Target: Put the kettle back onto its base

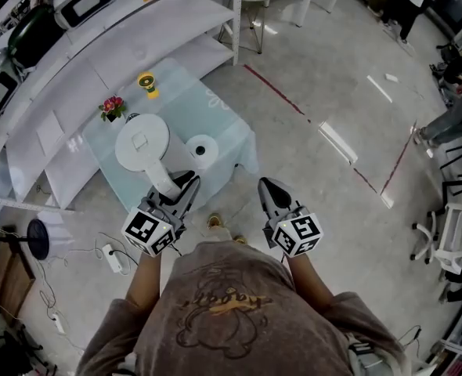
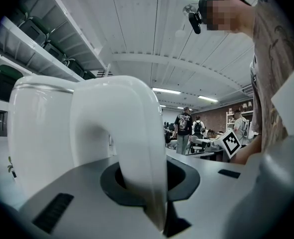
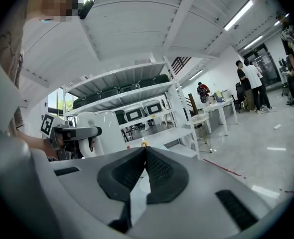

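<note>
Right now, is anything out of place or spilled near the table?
Only the kettle: it is off its base, held by its handle in the left gripper. The base stands bare on the table. No spill shows.

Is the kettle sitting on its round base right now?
No, the left gripper holds the kettle by its handle, and the round base lies bare beside it on the table.

Flowers (image 1: pixel 112 106) and a yellow ornament (image 1: pixel 146 82) stand on the pale table (image 1: pixel 190 104).
</note>
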Demonstrator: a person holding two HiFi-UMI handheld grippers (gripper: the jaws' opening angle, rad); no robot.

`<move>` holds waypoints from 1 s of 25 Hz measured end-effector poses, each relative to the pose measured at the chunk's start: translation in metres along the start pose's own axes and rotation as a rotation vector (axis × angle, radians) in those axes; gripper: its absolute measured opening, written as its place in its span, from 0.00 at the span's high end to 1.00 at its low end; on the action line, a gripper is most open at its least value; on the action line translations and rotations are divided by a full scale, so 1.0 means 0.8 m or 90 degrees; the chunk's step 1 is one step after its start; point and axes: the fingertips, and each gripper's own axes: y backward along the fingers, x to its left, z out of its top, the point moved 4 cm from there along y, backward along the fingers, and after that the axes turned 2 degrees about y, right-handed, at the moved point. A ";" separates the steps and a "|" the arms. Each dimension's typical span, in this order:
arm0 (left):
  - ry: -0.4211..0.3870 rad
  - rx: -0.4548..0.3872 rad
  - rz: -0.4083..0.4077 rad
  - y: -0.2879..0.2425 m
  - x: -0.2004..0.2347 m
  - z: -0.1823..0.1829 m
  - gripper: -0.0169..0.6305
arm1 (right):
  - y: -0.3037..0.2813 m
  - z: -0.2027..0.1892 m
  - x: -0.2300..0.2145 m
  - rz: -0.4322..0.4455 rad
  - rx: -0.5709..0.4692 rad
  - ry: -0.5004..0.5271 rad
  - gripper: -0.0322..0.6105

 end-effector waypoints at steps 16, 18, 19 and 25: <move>0.027 0.004 -0.041 -0.086 0.076 -0.017 0.86 | -0.026 0.006 -0.043 -0.063 0.023 -0.002 0.95; 0.029 0.009 -0.047 -0.097 0.083 -0.025 0.86 | -0.029 0.005 -0.049 -0.072 0.028 -0.004 0.95; 0.031 0.012 -0.050 -0.103 0.086 -0.030 0.86 | -0.031 0.004 -0.051 -0.077 0.031 -0.005 0.95; 0.040 0.047 -0.058 -0.131 0.102 -0.068 0.86 | -0.036 0.002 -0.062 -0.100 0.041 -0.010 0.95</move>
